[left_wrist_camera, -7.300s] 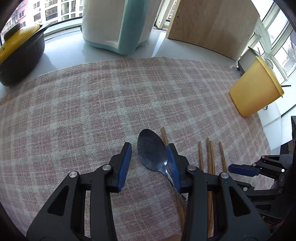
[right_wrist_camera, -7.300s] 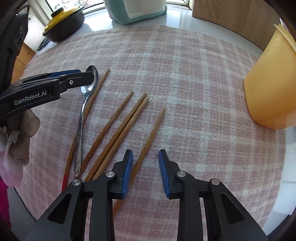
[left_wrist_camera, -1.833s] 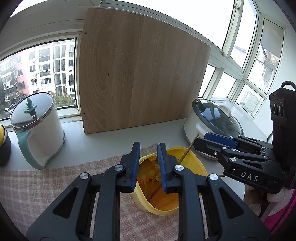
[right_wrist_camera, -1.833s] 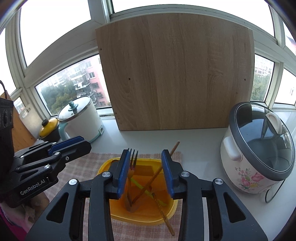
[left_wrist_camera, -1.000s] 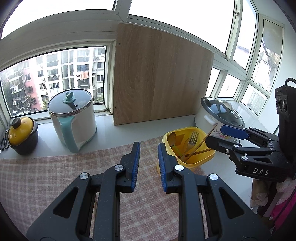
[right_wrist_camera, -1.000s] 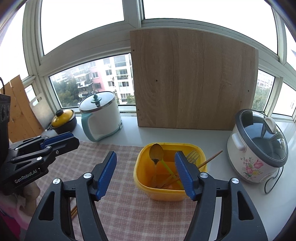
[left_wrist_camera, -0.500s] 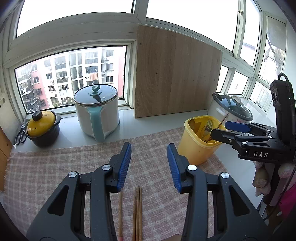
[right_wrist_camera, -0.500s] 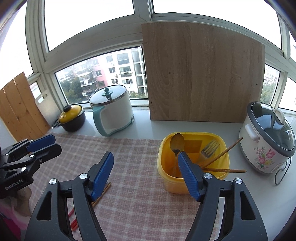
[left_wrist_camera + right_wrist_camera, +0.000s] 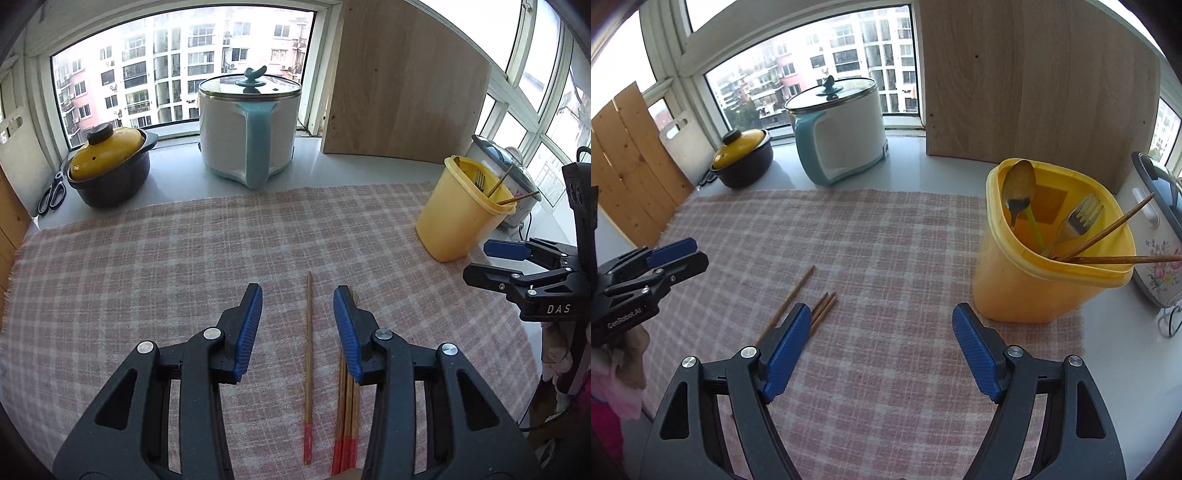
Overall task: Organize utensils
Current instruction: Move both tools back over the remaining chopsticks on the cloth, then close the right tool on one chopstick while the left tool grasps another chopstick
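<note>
My left gripper (image 9: 297,328) is open and empty, low over the plaid cloth (image 9: 147,258). One wooden chopstick (image 9: 308,354) lies between its jaws. Two or three more chopsticks (image 9: 347,402) lie partly under its right finger. My right gripper (image 9: 879,347) is wide open and empty, just left of and in front of the yellow utensil holder (image 9: 1045,284). The holder contains a spoon (image 9: 1018,192), a fork (image 9: 1078,218) and two chopsticks (image 9: 1108,229). The loose chopsticks also show in the right wrist view (image 9: 809,302). The holder shows at the right of the left wrist view (image 9: 458,210).
A white and teal electric pot (image 9: 247,129) and a black pot with a yellow lid (image 9: 110,166) stand on the sill behind the cloth. Scissors (image 9: 51,192) lie at far left. A wooden board (image 9: 1034,81) leans behind the holder. A rice cooker (image 9: 1160,236) stands at right.
Both grippers have pulled back from the holder and dropped toward the cloth. The left one now hovers over the loose chopsticks. Both jaws have opened wider.
</note>
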